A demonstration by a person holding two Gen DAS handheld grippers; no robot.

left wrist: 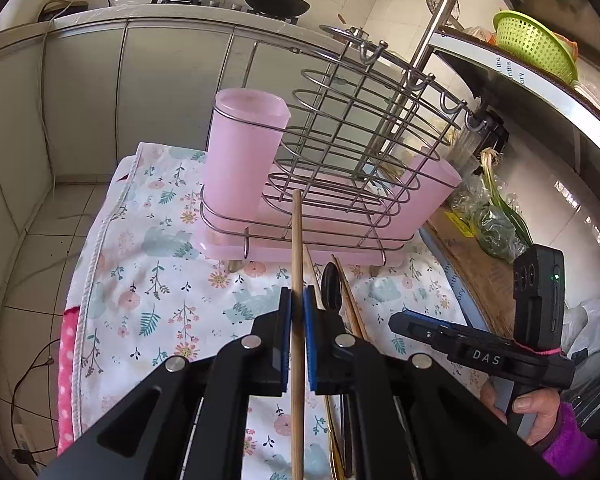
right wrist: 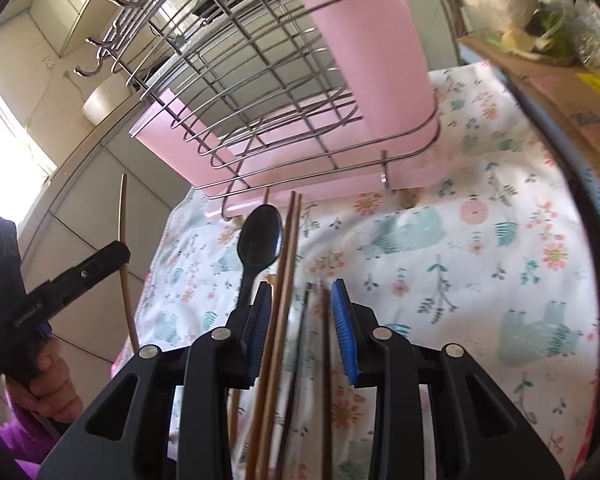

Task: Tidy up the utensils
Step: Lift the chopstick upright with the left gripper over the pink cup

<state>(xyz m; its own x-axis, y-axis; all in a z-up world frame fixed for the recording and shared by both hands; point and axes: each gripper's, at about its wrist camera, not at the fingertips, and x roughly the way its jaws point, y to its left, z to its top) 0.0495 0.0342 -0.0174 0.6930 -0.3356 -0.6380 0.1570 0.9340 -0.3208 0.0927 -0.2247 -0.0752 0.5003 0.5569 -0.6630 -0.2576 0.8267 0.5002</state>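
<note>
A wire rack (left wrist: 352, 148) with two pink cups (left wrist: 244, 152) stands on a floral cloth (left wrist: 156, 280); it also shows in the right wrist view (right wrist: 284, 92). My left gripper (left wrist: 297, 304) is shut on a wooden chopstick (left wrist: 297, 264) that points toward the rack. It shows at the left of the right wrist view (right wrist: 100, 262) with the chopstick (right wrist: 125, 264) raised. My right gripper (right wrist: 300, 300) is open, low over a pair of chopsticks (right wrist: 286, 264) and a black spoon (right wrist: 258, 244) lying on the cloth. In the left wrist view the right gripper (left wrist: 404, 322) is at the right, beside the spoon (left wrist: 332, 284).
Grey cabinets (left wrist: 100, 100) and a counter with two woks (left wrist: 276, 0) lie behind the rack. A metal pole (left wrist: 432, 36), a shelf with a green basket (left wrist: 536, 48), bagged greens (left wrist: 492, 220) and a cardboard box (right wrist: 560, 92) stand to the right. The cloth's left edge drops to tiled floor (left wrist: 32, 264).
</note>
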